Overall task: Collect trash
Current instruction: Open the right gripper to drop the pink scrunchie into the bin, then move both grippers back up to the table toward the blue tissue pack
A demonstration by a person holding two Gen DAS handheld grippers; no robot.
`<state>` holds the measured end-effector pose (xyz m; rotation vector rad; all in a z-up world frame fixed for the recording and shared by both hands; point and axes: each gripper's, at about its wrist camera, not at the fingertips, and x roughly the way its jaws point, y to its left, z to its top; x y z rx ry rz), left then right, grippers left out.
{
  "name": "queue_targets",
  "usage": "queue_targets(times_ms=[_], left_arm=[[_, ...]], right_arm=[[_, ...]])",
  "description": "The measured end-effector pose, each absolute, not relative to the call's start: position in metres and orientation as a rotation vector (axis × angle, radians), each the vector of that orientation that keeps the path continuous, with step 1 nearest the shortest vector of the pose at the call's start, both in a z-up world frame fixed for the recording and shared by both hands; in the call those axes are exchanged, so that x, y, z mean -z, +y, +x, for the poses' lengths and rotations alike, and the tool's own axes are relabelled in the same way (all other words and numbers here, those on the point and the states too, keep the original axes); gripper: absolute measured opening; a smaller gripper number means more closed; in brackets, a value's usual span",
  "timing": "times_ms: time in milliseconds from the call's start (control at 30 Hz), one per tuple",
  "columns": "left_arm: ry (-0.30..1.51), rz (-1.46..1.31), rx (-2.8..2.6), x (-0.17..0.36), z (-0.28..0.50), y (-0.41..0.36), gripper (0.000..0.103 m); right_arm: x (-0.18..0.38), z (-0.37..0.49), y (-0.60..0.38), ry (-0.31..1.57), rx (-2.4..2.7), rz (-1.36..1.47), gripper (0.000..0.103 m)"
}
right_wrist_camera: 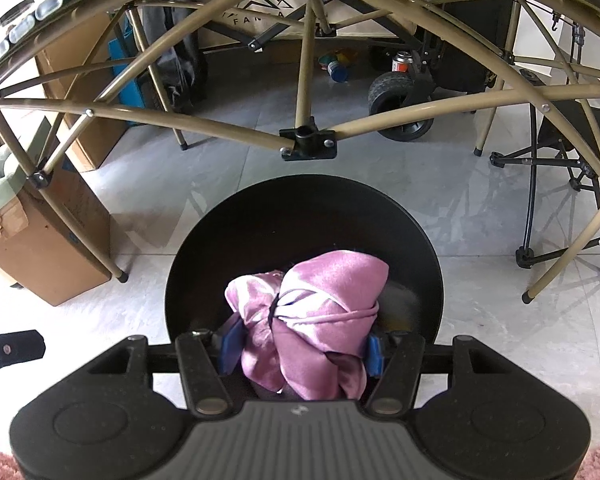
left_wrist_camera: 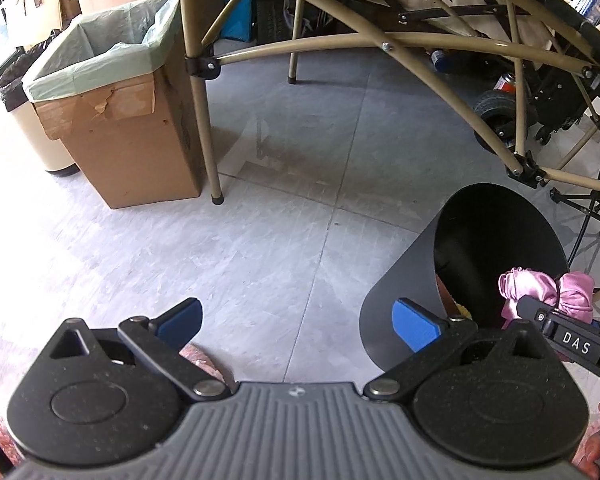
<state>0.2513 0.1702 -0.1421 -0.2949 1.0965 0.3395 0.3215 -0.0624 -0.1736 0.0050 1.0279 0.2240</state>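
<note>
The tan folding table frame (right_wrist_camera: 308,142) took up most of both views, with a cart wheel (right_wrist_camera: 400,108) and some cans parked underneath it. Over to the left, a cardboard box (left_wrist_camera: 136,140) lined with a pale green bag (left_wrist_camera: 108,44) was seen, and nothing could be made out inside it from this angle; a small cream bin (left_wrist_camera: 32,136) was tucked just beside it.

Closer in, a black round bin (right_wrist_camera: 304,224) was sitting on the grey tiled floor (left_wrist_camera: 260,240), right under the right tool (right_wrist_camera: 300,350). That tool was clamped on a bunched-up pink satin cloth (right_wrist_camera: 312,312), held at the bin's mouth, so the drop looked about ready but not yet done. Something yellowish was glimpsed down inside the bin, too blurred to be named.

The left tool (left_wrist_camera: 296,320) was held with its blue pads spread wide apart, nothing in it, just beside the bin's outer wall.

So probably one piece was nearly binned; whether more trash was left couldn't be told, since no loose bits were spotted on the floor.
</note>
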Motion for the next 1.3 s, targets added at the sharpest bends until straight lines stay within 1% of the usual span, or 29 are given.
queue_targets(times_ms=[333, 400, 433, 467, 500, 567, 1300], left_arm=[[1.1, -0.292, -0.331, 0.1416, 0.2505, 0.168, 0.103], [1.1, -0.292, -0.331, 0.1417, 0.2507, 0.1681, 0.103], [1.1, -0.291, -0.331, 0.1417, 0.2507, 0.1682, 0.103], [1.101, -0.29, -0.332, 0.1419, 0.2506, 0.1682, 0.103], [1.103, -0.289, -0.332, 0.1423, 0.2507, 0.1674, 0.103], [1.105, -0.288, -0.332, 0.1435, 0.2505, 0.1672, 0.103], [1.104, -0.279, -0.321, 0.1425, 0.2517, 0.1623, 0.103]], right_arm=[[0.1751, 0.3224, -0.0596, 1.035, -0.229, 0.001, 0.059], [0.1752, 0.323, -0.0607, 1.037, -0.231, 0.007, 0.065], [0.1747, 0.3231, -0.0613, 1.036, -0.226, 0.011, 0.066], [0.1741, 0.3231, -0.0616, 1.031, -0.223, 0.015, 0.07], [0.1734, 0.323, -0.0616, 1.023, -0.217, 0.015, 0.08], [0.1726, 0.3226, -0.0614, 1.011, -0.202, 0.004, 0.093], [0.1681, 0.3198, -0.0631, 0.995, -0.216, 0.014, 0.094]])
